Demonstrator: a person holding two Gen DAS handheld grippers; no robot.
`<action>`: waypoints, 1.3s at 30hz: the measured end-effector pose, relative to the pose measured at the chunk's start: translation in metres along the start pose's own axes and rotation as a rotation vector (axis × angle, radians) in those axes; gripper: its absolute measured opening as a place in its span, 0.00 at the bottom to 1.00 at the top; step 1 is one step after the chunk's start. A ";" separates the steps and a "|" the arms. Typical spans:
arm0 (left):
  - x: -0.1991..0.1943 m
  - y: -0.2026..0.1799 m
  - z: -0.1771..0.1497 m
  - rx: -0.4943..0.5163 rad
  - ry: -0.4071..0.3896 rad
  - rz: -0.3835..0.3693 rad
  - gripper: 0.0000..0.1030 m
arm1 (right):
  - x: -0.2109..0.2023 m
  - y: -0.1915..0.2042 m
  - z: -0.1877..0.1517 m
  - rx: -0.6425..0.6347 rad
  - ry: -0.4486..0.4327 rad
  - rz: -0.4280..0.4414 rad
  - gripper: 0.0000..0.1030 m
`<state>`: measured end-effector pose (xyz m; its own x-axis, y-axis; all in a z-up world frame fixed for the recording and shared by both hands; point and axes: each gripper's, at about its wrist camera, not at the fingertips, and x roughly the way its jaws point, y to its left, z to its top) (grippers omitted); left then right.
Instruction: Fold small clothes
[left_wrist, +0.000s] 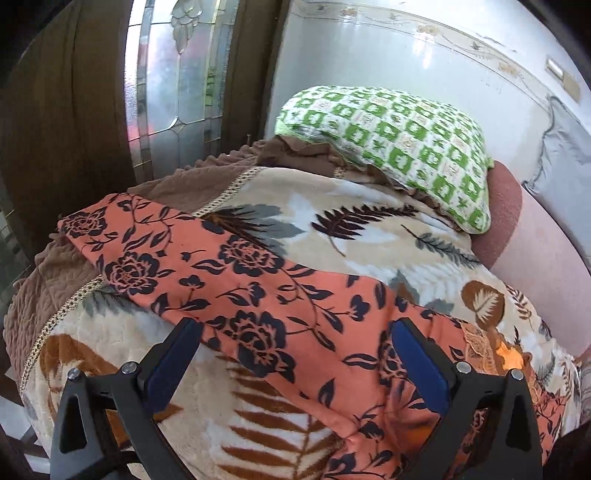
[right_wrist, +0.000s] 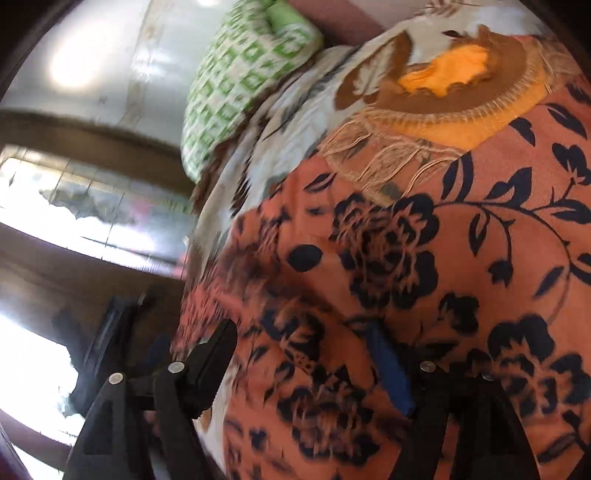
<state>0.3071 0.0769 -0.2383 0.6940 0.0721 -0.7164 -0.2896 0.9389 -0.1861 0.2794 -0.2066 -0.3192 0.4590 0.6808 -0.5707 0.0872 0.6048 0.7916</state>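
Observation:
An orange garment with a black flower print (left_wrist: 280, 291) lies stretched in a long folded band across a leaf-patterned blanket (left_wrist: 369, 229) on a bed. Its embroidered, fringed neckline (right_wrist: 436, 110) with a bright orange lining shows at the top of the right wrist view. My left gripper (left_wrist: 295, 332) hovers over the near part of the garment, open, with nothing pinched between its blue pads. My right gripper (right_wrist: 299, 328) is over the print (right_wrist: 388, 251) near the garment's left edge, jaws wide apart and open. That view is blurred.
A green-and-white checked pillow (left_wrist: 399, 147) rests at the head of the bed against a white tiled wall (left_wrist: 388, 62). A brown quilted cover (left_wrist: 48, 295) hangs over the bed's left edge. A wood-framed glass door (left_wrist: 173, 85) stands beyond it.

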 end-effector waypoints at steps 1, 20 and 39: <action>-0.001 -0.004 -0.001 0.011 -0.002 -0.008 1.00 | -0.008 0.001 -0.002 -0.018 0.008 0.009 0.74; 0.043 -0.042 -0.034 0.040 0.250 -0.174 0.91 | -0.155 -0.119 0.011 0.237 -0.265 -0.286 0.73; 0.045 -0.084 -0.058 0.299 0.281 -0.224 0.21 | -0.153 -0.102 0.003 0.118 -0.307 -0.270 0.29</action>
<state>0.3241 -0.0180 -0.2939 0.5001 -0.1990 -0.8428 0.0782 0.9796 -0.1849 0.2028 -0.3734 -0.3117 0.6461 0.3390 -0.6839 0.3332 0.6808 0.6523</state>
